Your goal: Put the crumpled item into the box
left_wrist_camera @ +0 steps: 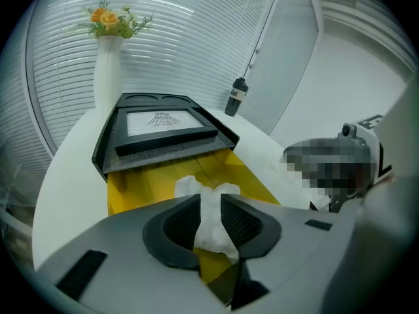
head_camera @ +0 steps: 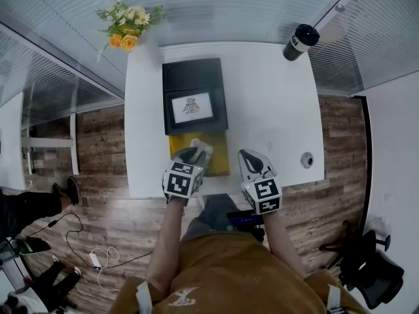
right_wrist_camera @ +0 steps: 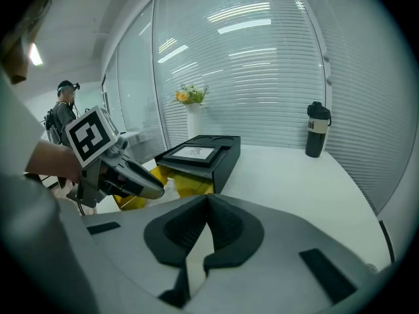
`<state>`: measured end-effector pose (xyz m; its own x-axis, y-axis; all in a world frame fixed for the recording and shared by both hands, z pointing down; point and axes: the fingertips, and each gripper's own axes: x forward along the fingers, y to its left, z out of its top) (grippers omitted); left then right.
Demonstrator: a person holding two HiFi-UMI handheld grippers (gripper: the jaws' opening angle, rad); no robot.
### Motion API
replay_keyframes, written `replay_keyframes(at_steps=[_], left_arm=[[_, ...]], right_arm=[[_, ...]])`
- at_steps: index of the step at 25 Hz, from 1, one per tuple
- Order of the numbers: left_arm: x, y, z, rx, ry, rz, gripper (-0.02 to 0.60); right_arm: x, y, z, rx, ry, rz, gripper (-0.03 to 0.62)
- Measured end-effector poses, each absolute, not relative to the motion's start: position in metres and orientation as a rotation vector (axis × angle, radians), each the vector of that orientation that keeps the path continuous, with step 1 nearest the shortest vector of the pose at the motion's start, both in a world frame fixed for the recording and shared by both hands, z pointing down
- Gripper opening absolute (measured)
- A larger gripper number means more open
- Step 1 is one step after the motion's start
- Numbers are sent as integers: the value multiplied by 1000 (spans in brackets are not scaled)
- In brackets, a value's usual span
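Note:
A crumpled white paper [left_wrist_camera: 209,216] is pinched between the jaws of my left gripper [left_wrist_camera: 211,205], which is shut on it. In the head view the paper [head_camera: 201,145] pokes out of the left gripper [head_camera: 194,154] just above the near part of the yellow open box [head_camera: 220,157]. The box's black lid [head_camera: 194,97], with a white picture panel on it, lies over the far part of the box [left_wrist_camera: 144,185]. My right gripper [right_wrist_camera: 208,214] is shut with nothing in it, over bare table to the right of the box [right_wrist_camera: 196,157]. In the head view the right gripper [head_camera: 251,159] is near the front edge.
The white table [head_camera: 275,110] carries a white vase of flowers [head_camera: 127,31] at the far left, a dark bottle [head_camera: 300,42] at the far right and a small round fitting [head_camera: 306,159] near the right front. A person [right_wrist_camera: 62,113] stands in the background on the left.

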<state>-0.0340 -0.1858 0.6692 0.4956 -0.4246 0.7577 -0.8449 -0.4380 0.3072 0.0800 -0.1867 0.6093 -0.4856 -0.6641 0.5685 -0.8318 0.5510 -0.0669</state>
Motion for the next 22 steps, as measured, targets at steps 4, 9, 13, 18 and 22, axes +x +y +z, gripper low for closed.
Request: replay_keyframes(at_steps=[4, 9, 13, 18, 22], left_arm=[[-35, -186, 664, 2062, -1062, 761, 114], [-38, -185, 652, 2089, -1106, 748, 112], [-47, -189, 635, 2123, -1190, 716, 112], [-55, -187, 609, 2147, -1256, 645, 87], [-62, -183, 590, 2172, -1319, 625, 56]], right_arm=[[81, -186, 603, 1213, -2312, 445, 12], [77, -185, 592, 1216, -2331, 409, 12], [73, -184, 581, 1218, -2351, 371, 12], [71, -184, 557, 1291, -2379, 262, 12], [69, -182, 538, 1327, -2393, 217, 12]])
